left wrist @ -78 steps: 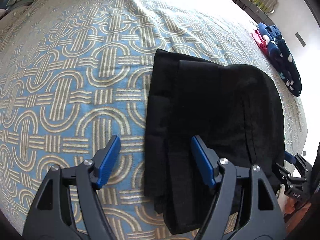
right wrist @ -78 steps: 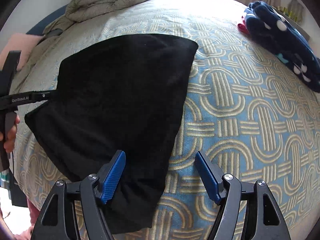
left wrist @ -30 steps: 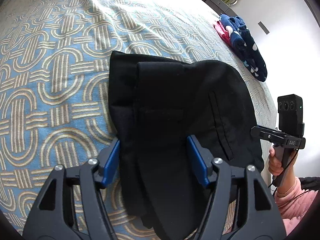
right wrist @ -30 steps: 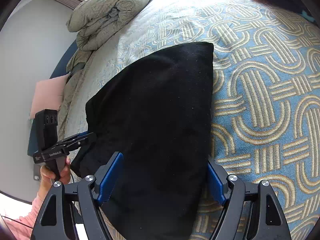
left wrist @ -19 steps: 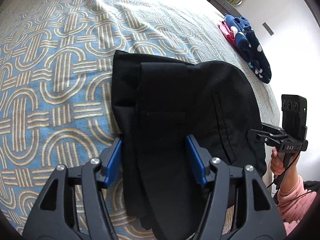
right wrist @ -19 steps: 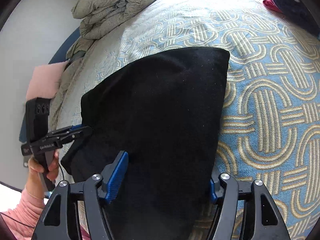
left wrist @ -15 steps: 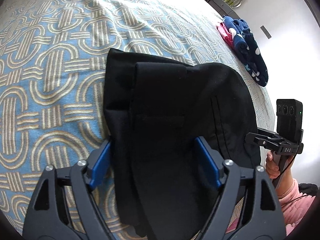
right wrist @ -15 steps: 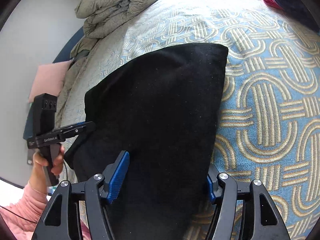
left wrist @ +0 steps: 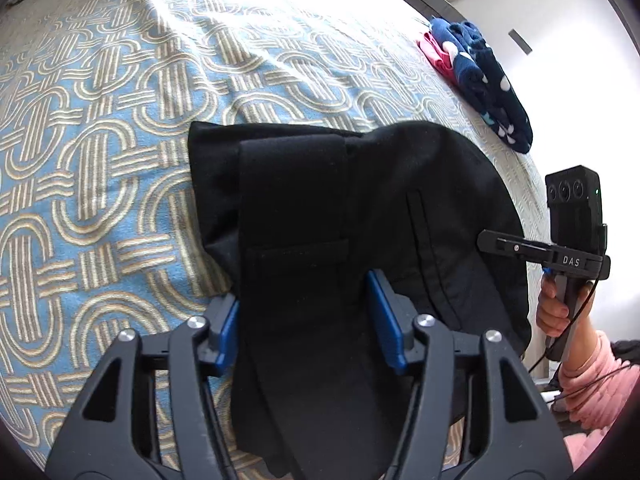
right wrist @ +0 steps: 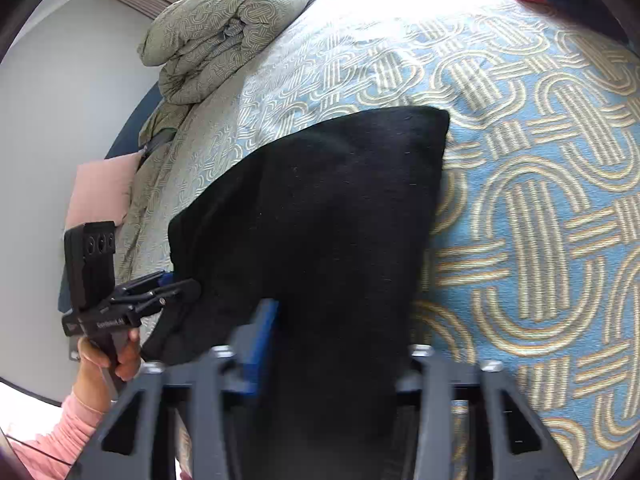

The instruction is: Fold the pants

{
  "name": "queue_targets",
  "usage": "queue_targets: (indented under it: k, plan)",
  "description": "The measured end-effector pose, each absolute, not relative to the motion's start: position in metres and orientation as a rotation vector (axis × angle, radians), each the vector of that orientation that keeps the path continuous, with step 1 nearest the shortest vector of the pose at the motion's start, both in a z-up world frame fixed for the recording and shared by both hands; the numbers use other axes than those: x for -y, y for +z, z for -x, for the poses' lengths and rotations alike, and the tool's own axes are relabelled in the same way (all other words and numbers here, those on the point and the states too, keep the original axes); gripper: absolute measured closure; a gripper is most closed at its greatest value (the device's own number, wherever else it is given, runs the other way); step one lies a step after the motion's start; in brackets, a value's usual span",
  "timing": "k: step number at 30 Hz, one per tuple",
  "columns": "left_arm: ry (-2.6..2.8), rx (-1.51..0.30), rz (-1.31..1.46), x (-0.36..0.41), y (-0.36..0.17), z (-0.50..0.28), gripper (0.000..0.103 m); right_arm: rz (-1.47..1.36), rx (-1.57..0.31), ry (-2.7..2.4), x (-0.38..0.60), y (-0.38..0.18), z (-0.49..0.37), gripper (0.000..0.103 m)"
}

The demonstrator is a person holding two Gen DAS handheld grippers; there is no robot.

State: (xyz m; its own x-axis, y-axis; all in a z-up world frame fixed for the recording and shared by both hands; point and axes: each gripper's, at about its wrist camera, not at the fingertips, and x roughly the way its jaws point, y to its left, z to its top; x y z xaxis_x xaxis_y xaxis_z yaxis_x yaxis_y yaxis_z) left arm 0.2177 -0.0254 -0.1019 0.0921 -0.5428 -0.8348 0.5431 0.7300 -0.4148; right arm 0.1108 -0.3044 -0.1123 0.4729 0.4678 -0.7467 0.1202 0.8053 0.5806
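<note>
I see the pants (left wrist: 320,208) lying folded on the bedspread (left wrist: 100,160), black, near the bed's close edge, one narrower folded layer stacked on a wider one. A pocket slit shows on the wider part in the left view. From the right view the pants (right wrist: 320,220) read as one flat dark slab with a square far corner.

My left gripper (left wrist: 308,316) has just been closing: its blue pads now sit tight against both sides of the near end of the narrow top layer, pinching that bundle of cloth between them. My right gripper (right wrist: 336,340) has also just been closing; it is blurred, one blue pad is pressed against the cloth and the other is hidden by the fabric, with the pants' near end bunched between the jaws, so I read it as a pinch on the pants.

Each gripper shows in the other's view at the pants' side edge, held by a hand (left wrist: 554,304) in a pink sleeve.

Beyond the pants the bedspread is open toward the far side. A folded quilt (right wrist: 224,32) lies at the far left corner, and a navy dotted garment (left wrist: 488,80) with something pink lies well apart at the far right edge.
</note>
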Motion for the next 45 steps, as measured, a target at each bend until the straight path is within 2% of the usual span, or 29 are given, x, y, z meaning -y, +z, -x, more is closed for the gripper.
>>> queue_targets:
  k: [1,3,8,11,14,15,16,17,19,22,27,29,38,45]
  plan:
    - [-0.791,-1.233,-0.016,0.029,-0.102,-0.217,0.045,-0.683,-1.065,0.264,0.31,-0.115,-0.11,0.083]
    - [-0.777,-1.217,-0.054,0.034,-0.102,-0.214,0.044,-0.763,-1.061,0.298,0.318,-0.122,-0.111,0.084]
    - [-0.805,-1.268,-0.011,0.028,-0.108,-0.223,0.035,-0.798,-1.096,0.306,0.323,-0.133,-0.111,0.074]
    - [-0.821,-1.278,0.028,0.027,-0.114,-0.228,0.027,-0.856,-1.125,0.338,0.329,-0.14,-0.117,0.072]
    - [-0.805,-1.229,-0.042,0.038,-0.112,-0.222,0.026,-0.916,-1.152,0.354,0.332,-0.145,-0.123,0.072]
    - [-0.803,-1.216,-0.066,0.041,-0.109,-0.219,0.031,-0.922,-1.157,0.345,0.331,-0.145,-0.124,0.072]
    - [-0.82,-1.204,-0.07,0.042,-0.106,-0.216,0.043,-0.893,-1.163,0.336,0.329,-0.142,-0.124,0.075]
    - [-0.834,-1.194,-0.067,0.041,-0.102,-0.214,0.046,-0.84,-1.163,0.333,0.324,-0.137,-0.124,0.083]
    - [-0.841,-1.174,-0.073,0.039,-0.095,-0.212,0.063,-0.82,-1.151,0.328,0.318,-0.13,-0.123,0.088]
    - [-0.845,-1.143,-0.085,0.036,-0.082,-0.206,0.07,-0.813,-1.098,0.34,0.312,-0.111,-0.117,0.09]
    - [-0.831,-1.063,-0.209,0.052,-0.062,-0.184,0.072,-0.445,-1.057,0.242,0.273,-0.065,-0.107,0.09]
    - [-0.821,-1.058,-0.23,0.059,-0.059,-0.181,0.072,-0.391,-1.046,0.221,0.264,-0.055,-0.104,0.09]
    - [-0.871,-1.102,-0.164,0.09,-0.055,-0.172,0.072,-0.455,-1.021,0.176,0.296,-0.038,-0.088,0.091]
    - [-0.982,-1.116,-0.208,0.168,-0.059,-0.148,0.072,-0.463,-0.999,0.031,0.351,-0.025,-0.055,0.091]
